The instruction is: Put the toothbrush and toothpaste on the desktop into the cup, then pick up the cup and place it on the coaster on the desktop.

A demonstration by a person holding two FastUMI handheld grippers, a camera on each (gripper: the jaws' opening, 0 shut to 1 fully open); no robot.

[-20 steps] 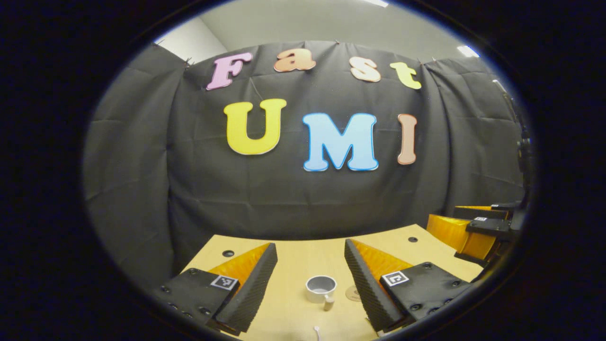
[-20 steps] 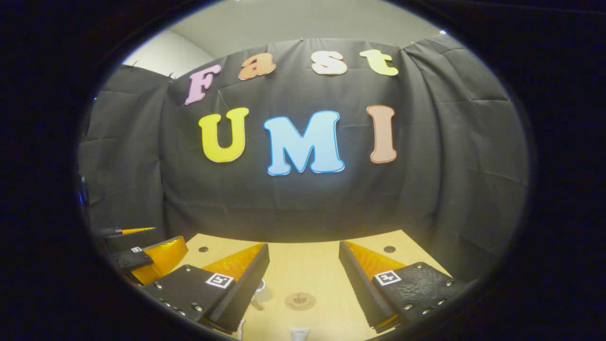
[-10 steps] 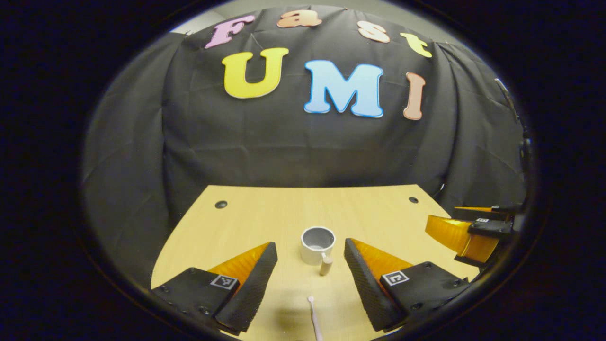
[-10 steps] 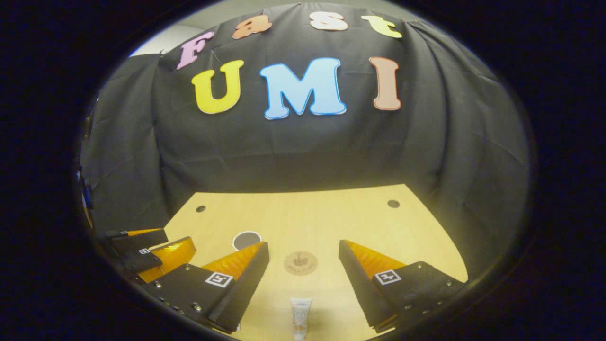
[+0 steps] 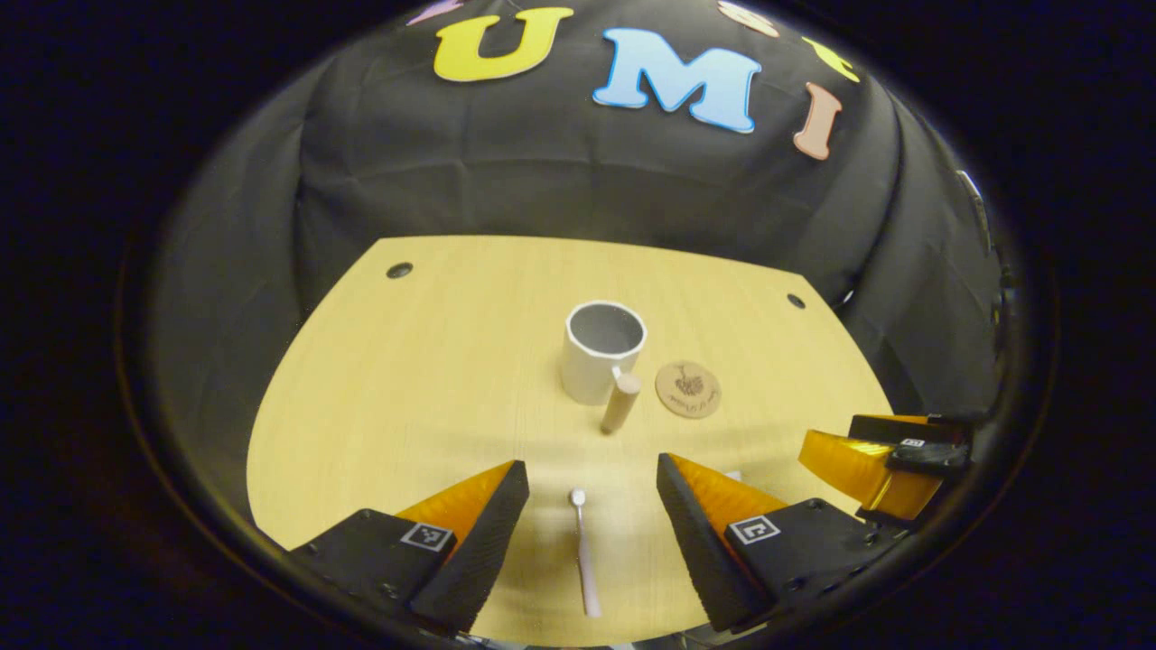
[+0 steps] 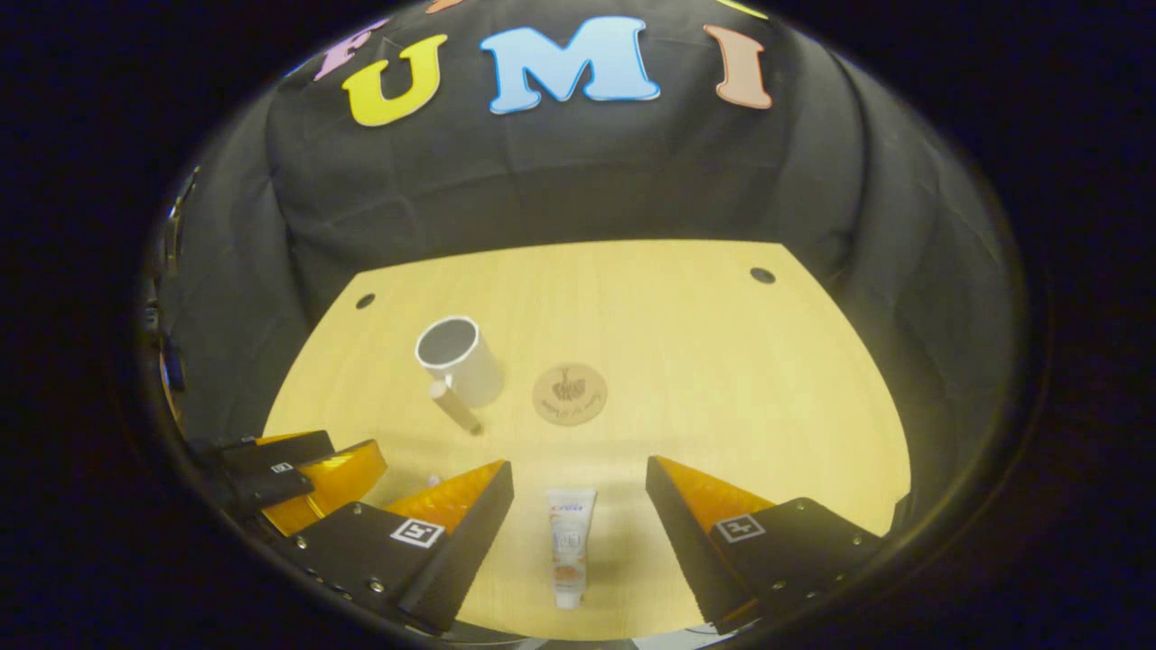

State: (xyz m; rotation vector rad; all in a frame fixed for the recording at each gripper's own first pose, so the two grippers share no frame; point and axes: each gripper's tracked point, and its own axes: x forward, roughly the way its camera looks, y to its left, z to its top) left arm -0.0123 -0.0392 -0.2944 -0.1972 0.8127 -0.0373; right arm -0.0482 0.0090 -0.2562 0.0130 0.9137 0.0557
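Both views have tipped down within the last second, so the toothbrush (image 5: 584, 551) now lies between the open left gripper (image 5: 591, 492) and the toothpaste (image 6: 568, 546) between the open right gripper (image 6: 578, 492), at bottom centre; cup (image 5: 600, 350) and coaster (image 5: 687, 389) sit mid-frame; grasping appears next.

White cylindrical cup (image 5: 602, 352) with a wooden peg handle stands upright mid-surface. Round brown patterned coaster (image 5: 688, 389) lies flat just beside it. Pale slim toothbrush (image 5: 583, 551) and white toothpaste tube (image 6: 569, 545) lie flat near the front edge.
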